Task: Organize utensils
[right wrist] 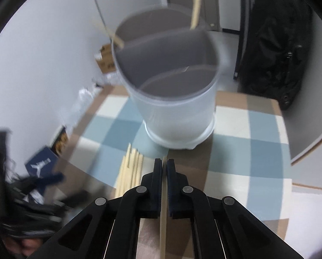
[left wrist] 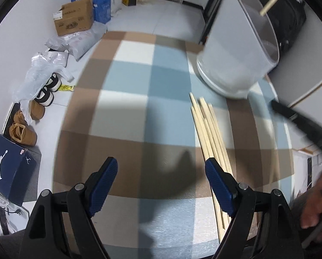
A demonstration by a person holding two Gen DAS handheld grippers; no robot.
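Two grippers over the checked cloth point(left wrist: 139, 112): the left gripper point(left wrist: 161, 185) gapes empty, the loose chopsticks point(left wrist: 210, 138) lying beside its right-hand finger – the right gripper point(right wrist: 164, 172) is clenched on a single chopstick point(right wrist: 162, 222), just short of the white holder point(right wrist: 174, 99).

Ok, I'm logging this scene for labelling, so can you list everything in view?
chopsticks: loose bundle, pale wood, flat on the checked cloth in front of the holder
held chopstick: one, pale wood, between the right jaws
holder: one, translucent white, divided inside, two sticks already standing in it
checked cloth: one, blue, brown and white, over the table
cardboard box: one, brown, floor by the wall
shoe box: one, navy, floor
black bag: one, behind the table
left gripper: open, empty
right gripper: shut on the held chopstick
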